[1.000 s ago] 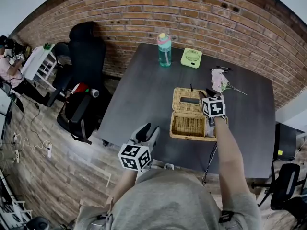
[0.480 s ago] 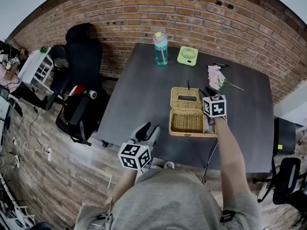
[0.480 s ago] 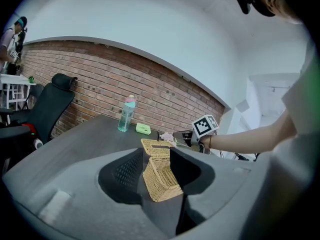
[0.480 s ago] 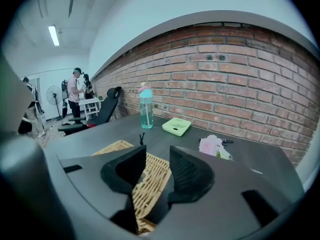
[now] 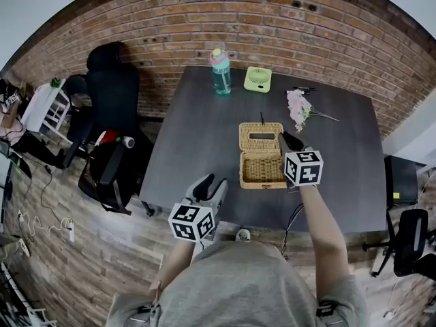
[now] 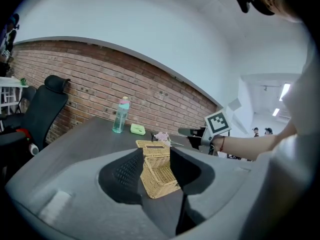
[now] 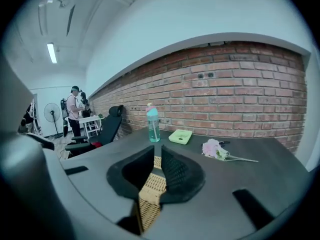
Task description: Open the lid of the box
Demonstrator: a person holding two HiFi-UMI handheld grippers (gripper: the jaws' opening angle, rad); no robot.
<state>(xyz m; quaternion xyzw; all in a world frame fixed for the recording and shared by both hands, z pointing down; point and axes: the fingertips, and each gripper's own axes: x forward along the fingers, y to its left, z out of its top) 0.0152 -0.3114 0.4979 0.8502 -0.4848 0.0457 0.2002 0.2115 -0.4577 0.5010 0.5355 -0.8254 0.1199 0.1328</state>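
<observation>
Dark tabletop point(image 5: 197, 135) is seen from above, its near edge partly hidden by a forearm point(image 5: 320, 216). At the near left edge the left gripper point(image 5: 211, 182) is held with jaws wide apart and nothing between them. Further in, the box point(image 5: 262, 172) stands open, its lid point(image 5: 261, 135) folded back on the far side. From above its tilt cannot be told, but it is shown near upright in the left gripper view. Just right of the lid the right gripper point(image 5: 286, 140) is held, jaws closing to a narrow gap. Wicker is seen through the gap, but no pad is seen pressing on it. Flowers point(image 5: 297, 107) lie beyond, then a bottle point(image 5: 219, 71) and a fan point(image 5: 257, 79) by the brick wall point(image 5: 286, 26). A dark thing beside the flowers is too small to be made out.
</observation>
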